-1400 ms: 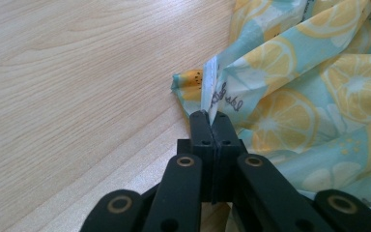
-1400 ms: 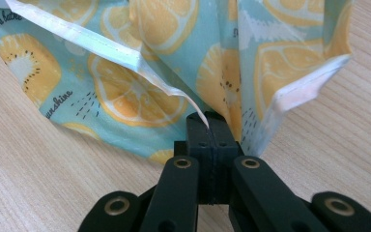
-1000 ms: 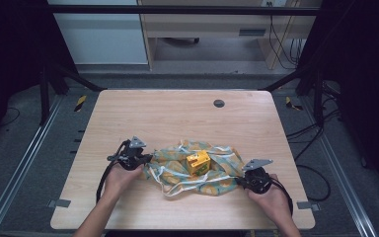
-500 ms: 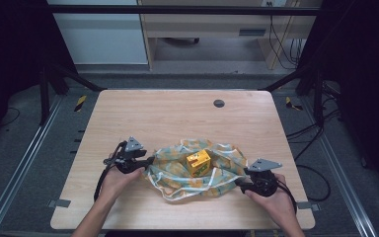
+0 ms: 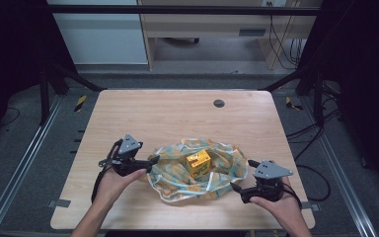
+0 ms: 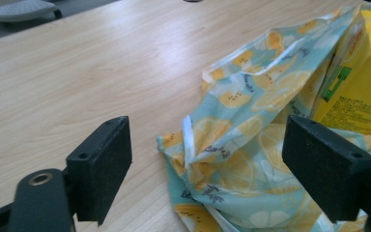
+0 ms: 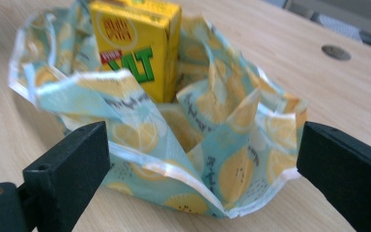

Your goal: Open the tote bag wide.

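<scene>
carton: we see a yellow drink carton (image 5: 198, 163) standing upright in the middle of the cloth; green lettering on its face in the right gripper view (image 7: 135, 48).
cloth: lemon-print cloth (image 5: 177, 173), teal with a white hem, lies crumpled around the carton on the near half of the desk, edges bunched up into loose walls on all sides.
left gripper: left gripper (image 5: 153, 160) sits just beside the cloth's left edge. Its jaws have just been opening and now stand spread; in its own view (image 6: 207, 159) a fold of cloth lies between them, and we see neither pad pressing on it.
right gripper: right gripper (image 5: 236, 187) is at the cloth's near right corner. Jaws have just been opening, now wide apart; in its own view (image 7: 203, 164) the cloth's hem lies between the pads with clear gaps either side.
hands: we have one hand on each gripper, forearms entering from the near edge.
desk: light wood desk (image 5: 177, 113); a small round dark grommet (image 5: 219, 103) near the far edge, well apart from the cloth.
</scene>
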Demonstrator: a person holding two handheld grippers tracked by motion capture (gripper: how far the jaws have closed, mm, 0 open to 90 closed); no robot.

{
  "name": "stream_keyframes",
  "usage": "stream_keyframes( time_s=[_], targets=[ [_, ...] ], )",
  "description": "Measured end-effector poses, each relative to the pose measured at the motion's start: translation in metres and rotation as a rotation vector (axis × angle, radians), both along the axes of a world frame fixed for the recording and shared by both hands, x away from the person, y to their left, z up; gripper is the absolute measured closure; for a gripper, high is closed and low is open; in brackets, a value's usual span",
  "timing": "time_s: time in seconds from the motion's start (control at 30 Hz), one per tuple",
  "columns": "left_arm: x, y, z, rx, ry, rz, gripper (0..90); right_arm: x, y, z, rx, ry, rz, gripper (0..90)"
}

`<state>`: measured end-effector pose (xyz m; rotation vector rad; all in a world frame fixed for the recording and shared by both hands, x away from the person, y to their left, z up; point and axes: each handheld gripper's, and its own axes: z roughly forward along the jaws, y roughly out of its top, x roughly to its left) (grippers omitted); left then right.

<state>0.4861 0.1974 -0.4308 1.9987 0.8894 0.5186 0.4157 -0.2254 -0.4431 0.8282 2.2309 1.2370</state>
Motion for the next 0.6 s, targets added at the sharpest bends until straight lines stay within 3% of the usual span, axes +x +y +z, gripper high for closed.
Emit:
stream_keyframes(
  time_s=[0.2, 0.23, 0.27, 0.3, 0.33, 0.37, 0.47, 0.57, 0.6],
  targets=[
    [-0.003, 0.021, 0.011, 0.009, -0.036, 0.077, 16.0, -0.006, -0.013, 0.01, 0.061, -0.047, -0.016, 4.3],
    [-0.004, 0.027, 0.011, 0.01, -0.034, 0.09, 14.8, -0.005, -0.019, 0.01, 0.052, -0.048, -0.079, 4.7],
    [-0.006, 0.039, 0.009, 0.014, -0.03, 0.119, 14.3, -0.004, -0.023, 0.009, 0.045, -0.043, -0.113, 4.8],
    [-0.006, 0.039, 0.009, 0.014, -0.03, 0.119, 14.0, -0.004, -0.023, 0.009, 0.045, -0.043, -0.113, 4.8],
    [-0.008, 0.046, 0.008, 0.013, -0.026, 0.137, 14.0, -0.002, -0.026, 0.007, 0.038, -0.034, -0.155, 5.3],
    [-0.009, 0.053, 0.006, 0.015, -0.02, 0.154, 12.6, 0.004, -0.032, 0.003, 0.017, 0.004, -0.269, 6.0],
    [-0.02, 0.077, -0.007, 0.018, -0.003, 0.215, 11.3, 0.011, -0.039, -0.005, -0.005, 0.053, -0.395, 6.2],
    [-0.023, 0.088, -0.015, 0.024, 0.005, 0.228, 7.8, 0.017, -0.045, -0.015, -0.019, 0.095, -0.474, 6.2],
    [-0.025, 0.092, -0.02, 0.037, 0.009, 0.238, 7.8, 0.017, -0.045, -0.015, -0.019, 0.095, -0.474, 6.2]
  ],
)
